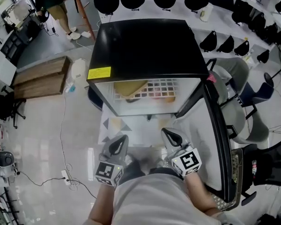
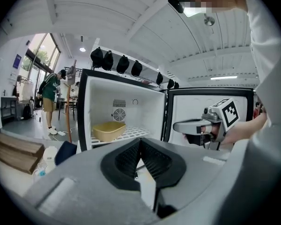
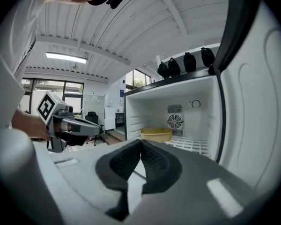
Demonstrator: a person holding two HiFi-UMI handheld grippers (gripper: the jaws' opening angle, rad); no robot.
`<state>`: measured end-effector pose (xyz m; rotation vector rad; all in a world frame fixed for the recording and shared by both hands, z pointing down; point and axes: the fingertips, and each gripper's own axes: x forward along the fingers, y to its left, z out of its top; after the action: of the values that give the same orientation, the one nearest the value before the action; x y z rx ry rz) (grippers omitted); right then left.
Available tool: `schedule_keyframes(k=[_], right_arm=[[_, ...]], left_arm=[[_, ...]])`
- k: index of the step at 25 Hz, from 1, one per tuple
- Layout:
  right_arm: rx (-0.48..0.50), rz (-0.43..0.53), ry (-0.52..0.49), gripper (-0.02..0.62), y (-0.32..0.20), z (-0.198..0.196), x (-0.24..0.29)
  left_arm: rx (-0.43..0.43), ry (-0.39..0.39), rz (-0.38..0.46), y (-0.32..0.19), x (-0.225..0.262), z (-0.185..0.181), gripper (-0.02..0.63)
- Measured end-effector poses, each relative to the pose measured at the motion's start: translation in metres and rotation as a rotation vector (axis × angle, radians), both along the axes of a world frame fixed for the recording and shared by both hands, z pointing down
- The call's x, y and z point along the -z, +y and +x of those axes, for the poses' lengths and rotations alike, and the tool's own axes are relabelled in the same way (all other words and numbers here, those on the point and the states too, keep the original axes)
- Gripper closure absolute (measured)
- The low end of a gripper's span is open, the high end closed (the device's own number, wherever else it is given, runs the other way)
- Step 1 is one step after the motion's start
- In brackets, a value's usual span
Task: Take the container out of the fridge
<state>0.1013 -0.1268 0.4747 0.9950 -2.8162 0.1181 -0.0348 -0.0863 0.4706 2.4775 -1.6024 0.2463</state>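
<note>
A small black fridge (image 1: 145, 46) stands open on the floor, its door (image 1: 210, 135) swung out to the right. On the white wire shelf (image 1: 161, 89) inside lies a shallow yellow container (image 1: 131, 88), to the shelf's left (image 2: 107, 131) (image 3: 156, 134). Both grippers hang in front of the fridge, well short of the shelf. My left gripper (image 1: 122, 140) (image 2: 140, 142) has its jaws pressed together on nothing. My right gripper (image 1: 167, 133) (image 3: 141, 143) is likewise shut and empty, near the inside of the door.
A patterned mat (image 1: 126, 128) lies before the fridge. Wooden boards (image 1: 40, 76) sit at the left, office chairs (image 1: 253, 102) at the right. A person (image 1: 54, 6) stands far back left. A cable and power strip (image 1: 68, 177) lie on the floor at the left.
</note>
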Motion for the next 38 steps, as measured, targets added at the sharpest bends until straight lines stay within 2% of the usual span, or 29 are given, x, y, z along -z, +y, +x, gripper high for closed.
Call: schedule_keyframes(k=[11, 19, 20, 25, 29, 38], right_arm=[[0.010, 0.044, 0.078, 0.592, -0.051, -0.085, 0.007], [0.064, 0.056, 0.178, 0.590, -0.087, -0.151, -0.005], [0.071, 0.058, 0.193, 0.574, -0.091, -0.158, -0.008], [0.082, 0.082, 0.276, 0.544, -0.115, -0.182, -0.020], [0.106, 0.134, 0.414, 0.520, -0.129, -0.202, -0.033], [0.125, 0.123, 0.579, 0.497, -0.153, -0.222, -0.064]], left_arm=[[0.002, 0.024, 0.025, -0.029, -0.001, -0.098, 0.598], [0.034, 0.034, 0.019, -0.034, -0.009, -0.157, 0.598], [0.044, 0.036, 0.017, -0.033, -0.010, -0.164, 0.598], [0.090, 0.035, 0.002, -0.029, -0.020, -0.199, 0.598], [0.135, 0.044, -0.003, -0.027, -0.024, -0.222, 0.598], [0.194, 0.058, -0.017, -0.026, -0.031, -0.249, 0.597]])
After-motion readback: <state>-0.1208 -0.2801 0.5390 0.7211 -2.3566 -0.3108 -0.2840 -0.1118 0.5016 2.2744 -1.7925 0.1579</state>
